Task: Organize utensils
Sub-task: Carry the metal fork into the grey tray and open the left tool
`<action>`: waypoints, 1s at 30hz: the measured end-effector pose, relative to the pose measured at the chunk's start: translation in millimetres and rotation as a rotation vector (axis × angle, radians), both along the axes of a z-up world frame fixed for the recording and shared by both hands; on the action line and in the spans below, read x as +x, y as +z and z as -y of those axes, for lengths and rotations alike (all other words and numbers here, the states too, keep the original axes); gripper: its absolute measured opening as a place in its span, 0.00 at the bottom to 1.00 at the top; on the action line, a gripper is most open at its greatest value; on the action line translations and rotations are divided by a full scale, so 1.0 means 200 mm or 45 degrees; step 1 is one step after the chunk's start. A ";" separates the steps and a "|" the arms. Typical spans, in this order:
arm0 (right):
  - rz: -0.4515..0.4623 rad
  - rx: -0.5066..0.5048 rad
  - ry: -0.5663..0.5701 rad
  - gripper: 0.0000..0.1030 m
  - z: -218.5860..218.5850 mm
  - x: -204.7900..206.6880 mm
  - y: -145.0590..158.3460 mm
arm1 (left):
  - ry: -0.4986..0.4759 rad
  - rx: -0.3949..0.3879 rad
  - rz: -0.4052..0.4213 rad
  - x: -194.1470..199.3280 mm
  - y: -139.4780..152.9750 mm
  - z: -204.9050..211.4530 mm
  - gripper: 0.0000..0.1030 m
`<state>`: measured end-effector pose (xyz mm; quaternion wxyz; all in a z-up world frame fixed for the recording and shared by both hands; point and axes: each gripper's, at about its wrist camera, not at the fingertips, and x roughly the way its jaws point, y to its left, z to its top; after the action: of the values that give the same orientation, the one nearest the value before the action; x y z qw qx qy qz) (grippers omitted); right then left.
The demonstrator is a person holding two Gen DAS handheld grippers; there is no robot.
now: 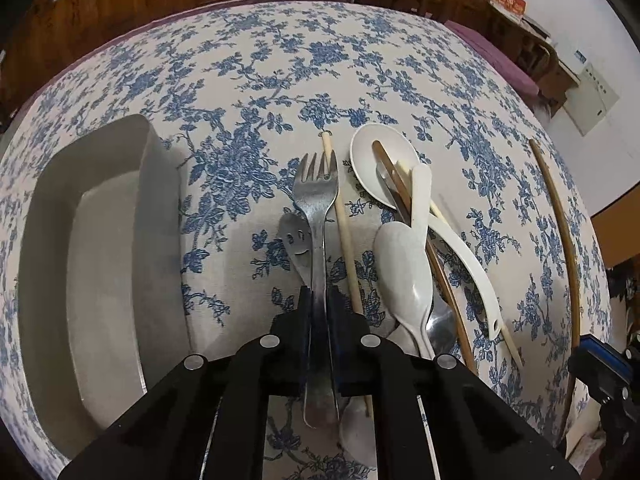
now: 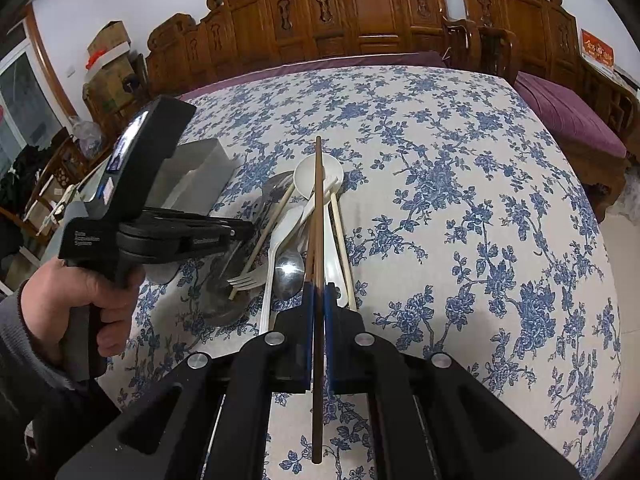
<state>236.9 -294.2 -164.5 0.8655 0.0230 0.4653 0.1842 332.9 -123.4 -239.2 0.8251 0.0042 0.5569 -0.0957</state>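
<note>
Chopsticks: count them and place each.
4. One dark chopstick sits in the right gripper; a second dark one crosses the spoon pile; a pale chopstick lies beside the held fork; another pale one pokes from the pile. Others may be hidden.

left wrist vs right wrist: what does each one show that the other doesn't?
Left wrist only: the inside of the white tray, with nothing in it, a smiley-face metal utensil under the metal fork that the left gripper is shut on, and the right gripper's dark chopstick seen side-on.

Right wrist only: the left gripper seen from outside with the person's hand on its handle, and the dark chopstick running between the right gripper's fingers.

Both: the floral tablecloth, the utensil pile with the white spoon, and the carved wooden furniture.
</note>
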 end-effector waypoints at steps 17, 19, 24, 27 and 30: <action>-0.004 -0.009 0.013 0.06 -0.02 -0.01 -0.01 | -0.021 -0.019 0.140 -0.12 0.16 -0.10 0.07; 0.001 -0.010 0.017 0.06 -0.03 -0.02 -0.01 | -0.020 -0.026 0.150 -0.13 0.18 -0.11 0.07; 0.015 0.002 0.039 0.06 -0.06 -0.03 0.01 | -0.018 -0.048 0.198 -0.17 0.28 -0.17 0.07; 0.031 0.005 0.067 0.06 -0.11 -0.03 0.04 | -0.017 -0.053 0.235 -0.20 0.34 -0.21 0.07; 0.045 0.014 0.085 0.06 -0.16 -0.03 0.07 | -0.009 -0.061 0.261 -0.22 0.40 -0.27 0.07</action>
<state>230.2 -263.2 -151.1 0.8667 0.0089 0.4496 0.2157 289.3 -68.9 -159.9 0.8773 -0.0038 0.4669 -0.1110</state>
